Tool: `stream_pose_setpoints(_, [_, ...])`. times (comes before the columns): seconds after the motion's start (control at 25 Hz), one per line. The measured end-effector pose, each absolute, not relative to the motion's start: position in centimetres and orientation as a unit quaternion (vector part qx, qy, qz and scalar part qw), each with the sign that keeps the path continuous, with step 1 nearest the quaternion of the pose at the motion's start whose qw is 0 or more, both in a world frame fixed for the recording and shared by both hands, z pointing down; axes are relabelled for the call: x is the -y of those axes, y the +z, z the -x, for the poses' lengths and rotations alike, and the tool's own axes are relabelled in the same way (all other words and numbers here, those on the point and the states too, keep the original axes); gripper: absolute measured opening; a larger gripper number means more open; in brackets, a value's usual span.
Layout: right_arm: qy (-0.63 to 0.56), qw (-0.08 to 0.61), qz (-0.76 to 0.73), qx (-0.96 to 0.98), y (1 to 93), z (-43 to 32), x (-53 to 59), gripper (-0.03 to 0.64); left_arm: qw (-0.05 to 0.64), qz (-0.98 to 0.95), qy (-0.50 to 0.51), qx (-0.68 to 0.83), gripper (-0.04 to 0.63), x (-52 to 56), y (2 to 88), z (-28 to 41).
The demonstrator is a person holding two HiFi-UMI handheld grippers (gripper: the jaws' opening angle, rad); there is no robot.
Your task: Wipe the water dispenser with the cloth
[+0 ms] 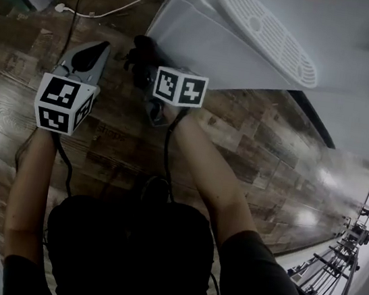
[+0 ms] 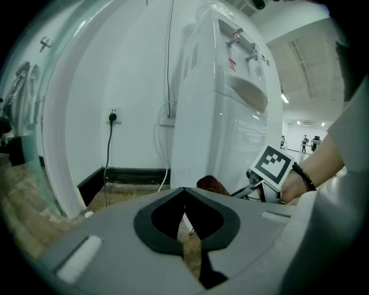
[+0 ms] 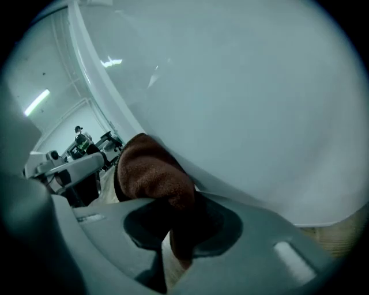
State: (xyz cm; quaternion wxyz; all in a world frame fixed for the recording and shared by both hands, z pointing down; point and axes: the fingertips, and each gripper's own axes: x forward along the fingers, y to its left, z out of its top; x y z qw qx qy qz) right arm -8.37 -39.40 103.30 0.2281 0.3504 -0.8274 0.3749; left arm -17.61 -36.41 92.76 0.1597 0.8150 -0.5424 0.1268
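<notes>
Clamped between the jaws of the right gripper (image 1: 145,55) — a brown cloth (image 3: 151,171), bunched into a soft wad bulging ahead of the jaw tips and pressed against the white side of the water dispenser (image 3: 248,98), low down, close above the floor (image 1: 103,145). From overhead, just a dark lump at the gripper's nose, touching the cabinet's lower panel. Nothing in the left gripper (image 2: 184,193): jaws pressed together at the tips, empty, held just to the left of the right gripper and aimed at the same lower corner of the dispenser, apart from it. Probably light, limp and fleecy, that cloth — easy to squash flat, apt to flop over or slide out if pinched only by an edge. Best taken by a thick fold set deep between the jaws, as seems the case here, with enough left sticking out in front to do the rubbing. Smooth, hard plastic on the dispenser by the look of it, so little drag to expect; likely heavy enough to stand firm under a light push, though impossible to confirm. Well above the right gripper, the taps (image 2: 241,41) and the drip tray (image 1: 265,32), nowhere near the wad at this moment and probably left to do.
</notes>
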Motion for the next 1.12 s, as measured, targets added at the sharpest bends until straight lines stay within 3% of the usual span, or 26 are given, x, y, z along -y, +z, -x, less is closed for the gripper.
stream_pose_setpoints(0.24, [0.392, 0.192, -0.363, 0.823, 92.5, 8.3, 38.7, 0.063, 0.148, -0.813, 0.135, 0.546, 0.019, 36.0, 82.0, 17.4])
stream_pose_setpoints(0.4, [0.432, 0.131, -0.385, 0.805, 85.1, 8.3, 38.8, 0.063, 0.139, -0.81, 0.14, 0.552, 0.018, 35.3, 74.8, 17.9])
stream_pose_setpoints(1.12, [0.526, 0.033, -0.334, 0.781, 57.9, 10.8, 37.7, 0.063, 0.144, -0.804, 0.121, 0.563, 0.018, 35.2, 49.0, 15.8])
